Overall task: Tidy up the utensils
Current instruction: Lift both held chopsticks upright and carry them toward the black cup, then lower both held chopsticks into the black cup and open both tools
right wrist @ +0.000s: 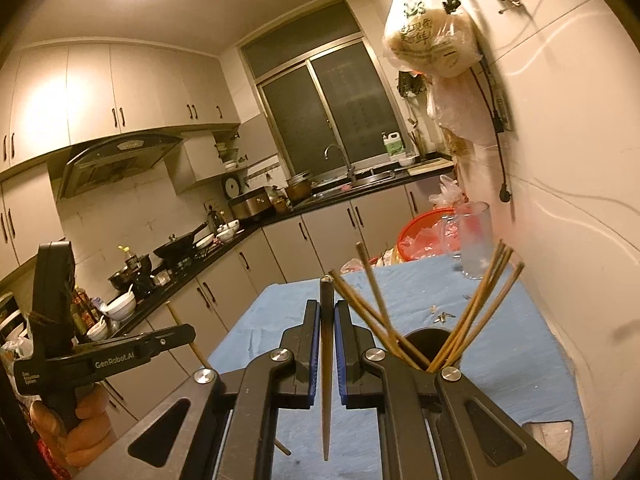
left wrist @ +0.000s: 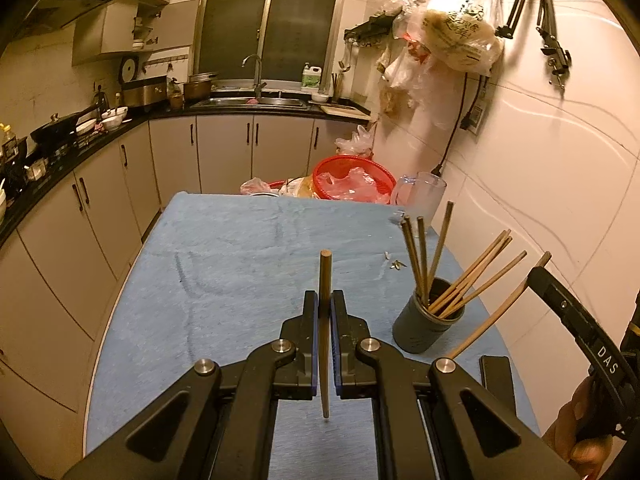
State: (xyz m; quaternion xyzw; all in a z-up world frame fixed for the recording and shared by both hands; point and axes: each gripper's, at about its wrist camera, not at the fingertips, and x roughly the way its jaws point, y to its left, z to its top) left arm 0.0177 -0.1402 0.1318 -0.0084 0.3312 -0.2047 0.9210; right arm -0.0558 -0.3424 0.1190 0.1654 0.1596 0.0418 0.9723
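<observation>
Step in hand: carrying, as I judge it; each gripper has a chopstick clamped and neither has reached the holder yet.
Left gripper (left wrist: 324, 300): jaws pressed together on a wooden chopstick (left wrist: 325, 320), which stands nearly upright between the pads, thick end above the fingertips, thin end hanging below them over the blue tablecloth (left wrist: 224, 248).
Right gripper (right wrist: 327, 308): jaws likewise closed on a dark-tipped chopstick (right wrist: 326, 360), upright between the blue pads, tapered end down.
Chopstick holder (left wrist: 428, 324): a dark cylindrical cup, ahead and to the right of the left gripper; from the right wrist view it sits just ahead and right of the fingertips, its mouth partly hidden behind the gripper's arm.
Chopsticks in holder (left wrist: 472, 276): about ten already inside, fanned outward, leaning left and right.
Glass mug (left wrist: 426, 196): beyond the holder, at the table's far right edge.
Next move calls for: bringing a held chopstick over the cup's mouth, thin end lowered between the fanned sticks without knocking them, then releasing. The right gripper looks nearer, so it likely goes first.
</observation>
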